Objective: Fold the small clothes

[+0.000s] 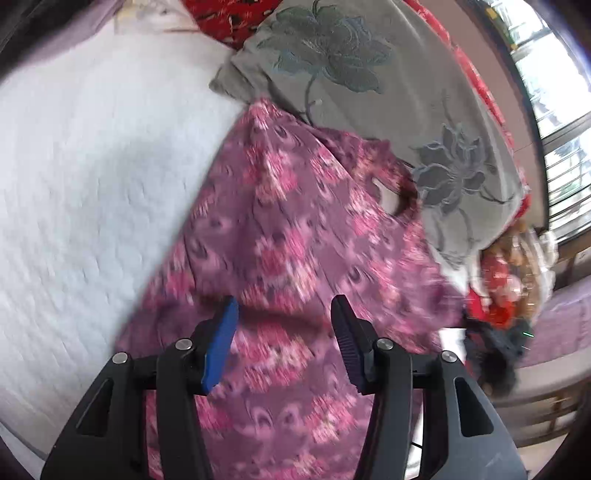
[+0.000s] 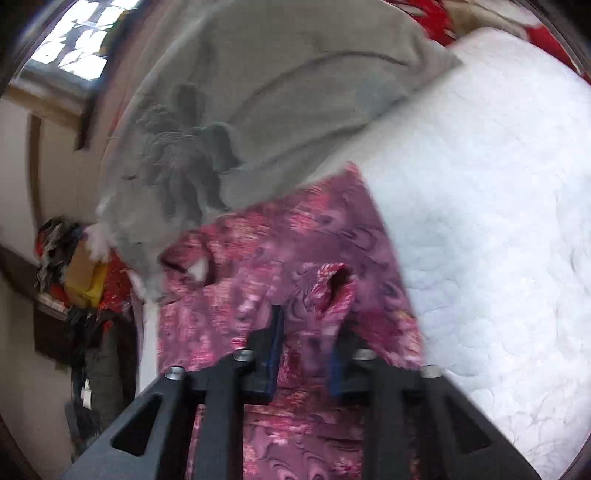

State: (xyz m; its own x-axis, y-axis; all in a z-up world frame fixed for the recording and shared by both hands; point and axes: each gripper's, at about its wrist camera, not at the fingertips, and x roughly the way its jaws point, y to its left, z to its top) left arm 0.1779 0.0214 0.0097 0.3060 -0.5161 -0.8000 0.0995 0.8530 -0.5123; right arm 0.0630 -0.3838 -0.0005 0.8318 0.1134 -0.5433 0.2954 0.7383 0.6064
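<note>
A purple garment with a pink flower print (image 1: pixel 280 236) lies spread on the white quilted bed (image 1: pixel 92 177). My left gripper (image 1: pixel 284 310) hovers over the garment's middle with its jaws wide apart and nothing between them. In the right wrist view the same garment (image 2: pixel 295 243) fills the centre. My right gripper (image 2: pixel 308 325) has its jaws partly apart, and a raised fold of the garment (image 2: pixel 334 291) stands between the fingers; I cannot tell whether they pinch it. Both views are blurred by motion.
A grey pillow with an embroidered flower (image 1: pixel 369 92) lies against the garment's far edge and also shows in the right wrist view (image 2: pixel 240 122). Red patterned bedding (image 1: pixel 229 18) lies behind it. Clutter (image 1: pixel 509 280) sits beside the bed near a window (image 1: pixel 561 147).
</note>
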